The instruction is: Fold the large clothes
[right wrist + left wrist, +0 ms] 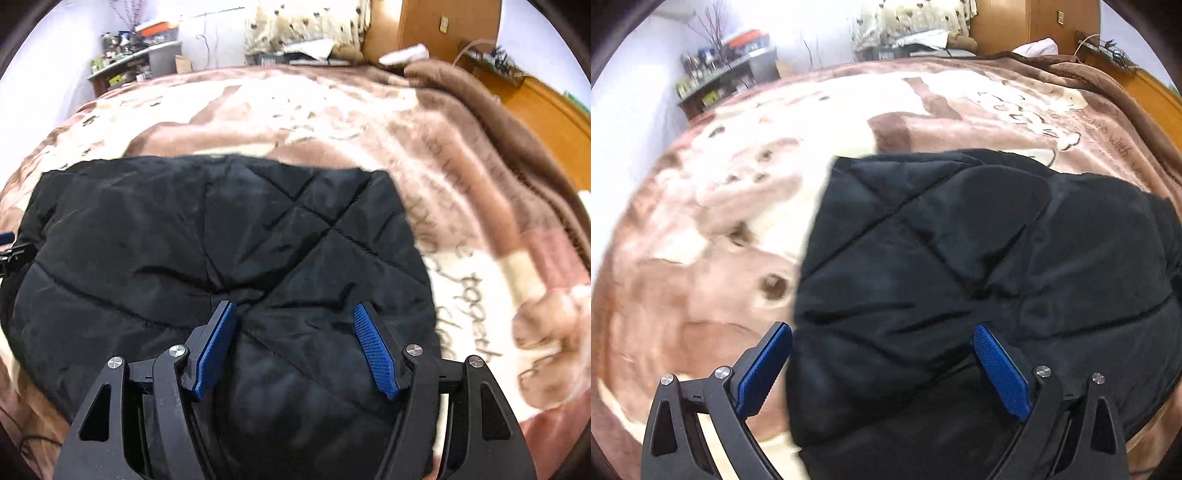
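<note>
Bare blanket (701,229) left of black quilted jacket (960,258), also beyond and right of it. Cluttered shelf (727,74) blocks far-left corner; wooden headboard (546,110) bounds right.

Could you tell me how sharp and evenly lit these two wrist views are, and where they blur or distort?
Left wrist view: the brown and cream plush blanket smears with motion blur at left, while the black quilted jacket stays fairly sharp. Right wrist view: blur streaks the blanket's lettering at right, and the jacket reads very dark with little detail. Both views: fisheye bending and dark corner vignetting.
</note>
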